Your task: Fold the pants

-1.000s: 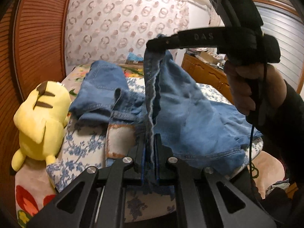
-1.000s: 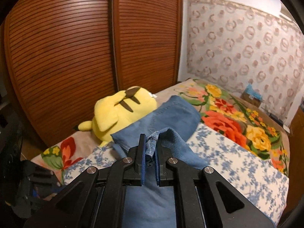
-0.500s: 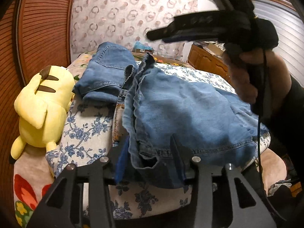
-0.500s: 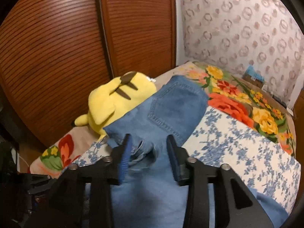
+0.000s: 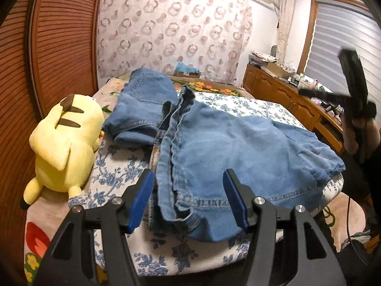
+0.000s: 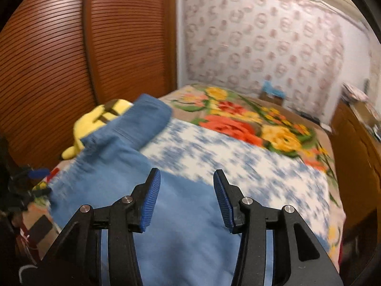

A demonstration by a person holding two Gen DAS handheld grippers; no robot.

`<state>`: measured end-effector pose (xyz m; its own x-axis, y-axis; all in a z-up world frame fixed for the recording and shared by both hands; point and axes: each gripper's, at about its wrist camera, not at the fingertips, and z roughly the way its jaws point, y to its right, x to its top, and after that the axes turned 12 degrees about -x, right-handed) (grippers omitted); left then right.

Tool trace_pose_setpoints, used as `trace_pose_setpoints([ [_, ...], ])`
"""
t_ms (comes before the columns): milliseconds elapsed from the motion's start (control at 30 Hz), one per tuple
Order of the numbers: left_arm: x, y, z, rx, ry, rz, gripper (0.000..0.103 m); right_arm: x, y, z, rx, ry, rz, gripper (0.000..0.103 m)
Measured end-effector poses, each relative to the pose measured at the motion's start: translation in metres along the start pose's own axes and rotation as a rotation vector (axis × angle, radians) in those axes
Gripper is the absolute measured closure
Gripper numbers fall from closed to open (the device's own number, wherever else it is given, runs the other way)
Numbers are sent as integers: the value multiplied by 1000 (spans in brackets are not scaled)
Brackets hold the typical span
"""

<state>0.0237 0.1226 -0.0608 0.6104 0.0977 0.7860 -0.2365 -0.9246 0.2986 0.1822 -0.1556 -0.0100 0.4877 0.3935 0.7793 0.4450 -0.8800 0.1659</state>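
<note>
Blue denim pants (image 5: 226, 152) lie folded over on the bed, waistband near the front edge, one part reaching toward the headboard. My left gripper (image 5: 188, 202) is open and empty, its jaws either side of the waistband hem. My right gripper (image 6: 187, 197) is open and empty above the pants (image 6: 147, 190); that view is blurred. The right gripper also shows in the left wrist view (image 5: 352, 76), raised at the right.
A yellow plush toy (image 5: 64, 143) lies at the bed's left edge beside the pants. The bed (image 5: 250, 104) has a blue floral cover and a flowered blanket. A wooden slatted wardrobe (image 5: 52, 47) stands left; a wooden dresser (image 5: 297, 100) stands right.
Both grippers opened and let go of the pants, which dropped flat onto the bed. The right gripper swung away to the right and upward.
</note>
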Motion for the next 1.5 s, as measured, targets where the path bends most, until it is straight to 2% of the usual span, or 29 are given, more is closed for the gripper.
trace_pose_setpoints([
  [233,8,27,14,-15,16,24,43,-57,51,-1,-68,-52,109,56],
  [600,10,60,50,-49,-26,56,43,-131,58,19,-97,-164,160,56],
  [867,5,93,83,-90,-85,105,43,-166,78,-16,-162,-169,180,56],
  [1033,-2,110,96,-107,-110,135,43,-184,94,-49,-193,-138,190,56],
  [1267,-14,113,109,-114,-159,134,43,-216,123,-83,-297,-141,232,56],
  [1500,-25,113,120,-102,-188,125,43,-242,157,-88,-364,-175,314,56],
])
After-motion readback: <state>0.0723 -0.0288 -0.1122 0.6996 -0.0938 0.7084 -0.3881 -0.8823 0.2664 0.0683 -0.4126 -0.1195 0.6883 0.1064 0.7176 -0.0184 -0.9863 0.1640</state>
